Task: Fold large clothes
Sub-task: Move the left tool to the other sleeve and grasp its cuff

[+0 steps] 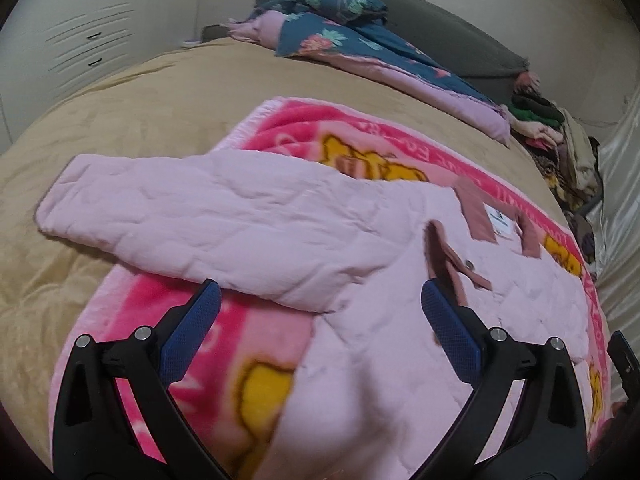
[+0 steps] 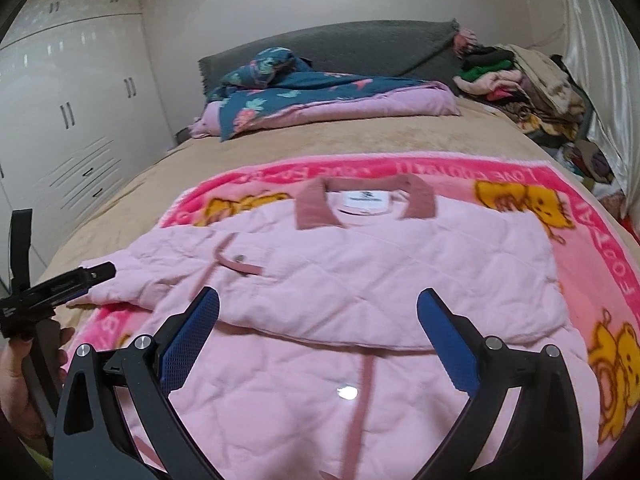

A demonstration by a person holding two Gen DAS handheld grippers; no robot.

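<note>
A pale pink quilted jacket [image 2: 360, 280] with a darker pink collar [image 2: 312, 204] lies front up on a pink cartoon blanket [image 2: 592, 248]. One sleeve is folded across its chest. In the left wrist view the other sleeve [image 1: 192, 216] stretches out to the left over the blanket [image 1: 280, 128] and the tan bed cover. My left gripper [image 1: 320, 300] is open and empty, hovering just above the jacket near the sleeve's base. It also shows in the right wrist view [image 2: 60, 284], at the left. My right gripper [image 2: 318, 312] is open and empty above the jacket's middle.
The tan bed cover [image 2: 400, 132] fills the bed. A floral blue and pink quilt [image 2: 312, 96] lies by the grey headboard [image 2: 360, 44]. A pile of clothes [image 2: 520, 80] sits at the far right. White wardrobes [image 2: 68, 112] stand to the left.
</note>
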